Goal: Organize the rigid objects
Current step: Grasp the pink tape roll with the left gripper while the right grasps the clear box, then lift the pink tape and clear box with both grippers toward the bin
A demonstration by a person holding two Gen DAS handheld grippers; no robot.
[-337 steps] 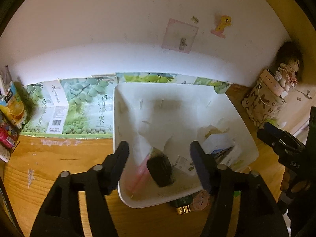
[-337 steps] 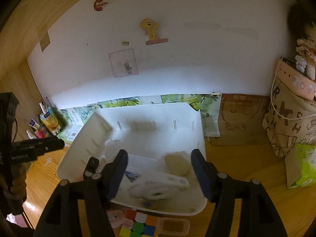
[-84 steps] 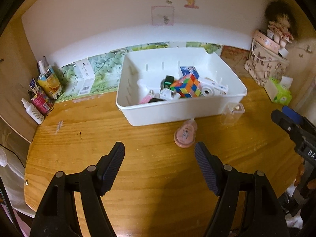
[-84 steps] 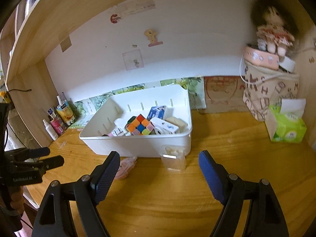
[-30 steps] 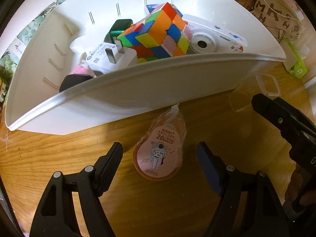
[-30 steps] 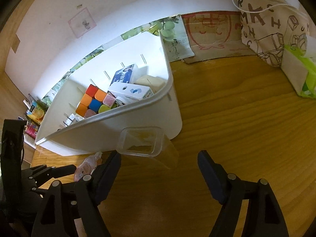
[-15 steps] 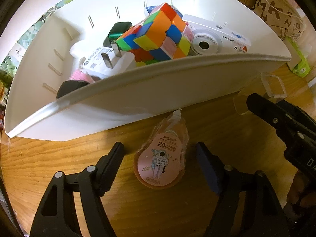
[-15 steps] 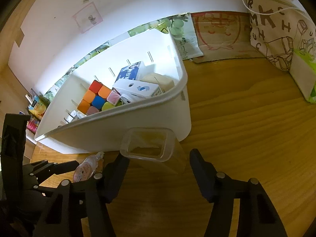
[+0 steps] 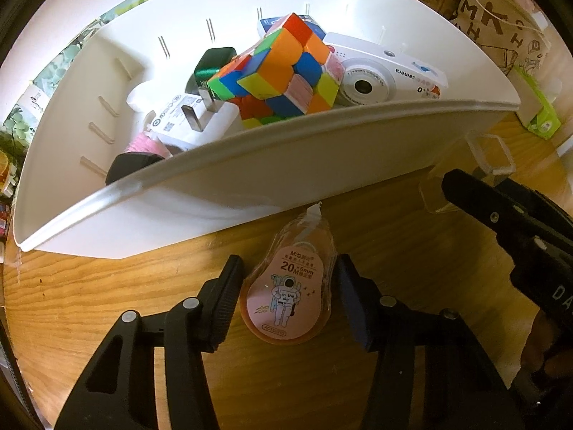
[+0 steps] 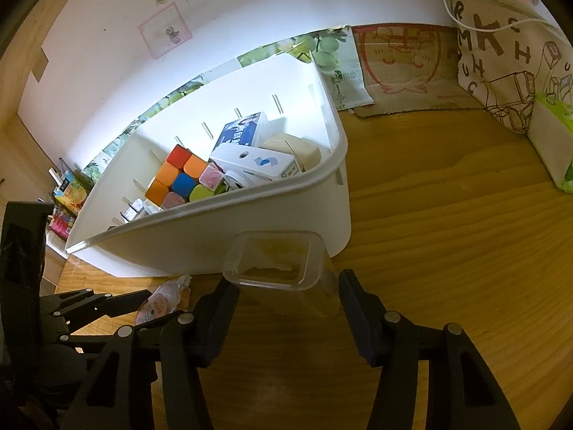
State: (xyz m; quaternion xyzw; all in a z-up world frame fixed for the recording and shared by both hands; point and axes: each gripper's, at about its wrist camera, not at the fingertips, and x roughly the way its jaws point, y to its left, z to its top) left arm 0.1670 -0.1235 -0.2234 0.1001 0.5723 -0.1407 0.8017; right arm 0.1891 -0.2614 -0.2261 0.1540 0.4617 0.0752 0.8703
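Two things remain outside the white bin point(image 9: 250, 193), both just before its near wall on the wooden desk point(image 10: 447, 215) — one correction tape point(image 9: 288, 301) and one clear plastic container point(image 10: 277, 263). My left gripper point(image 9: 286, 302) brackets the tape, long axis pointing away toward the bin; its jaws have just been closing, pads not visibly pressing yet. My right gripper point(image 10: 286, 299) has clamped the container's sides. Inside the bin: one Rubik's cube point(image 9: 275, 71), one toy camera point(image 9: 379, 75), one plug adapter point(image 9: 193, 118).
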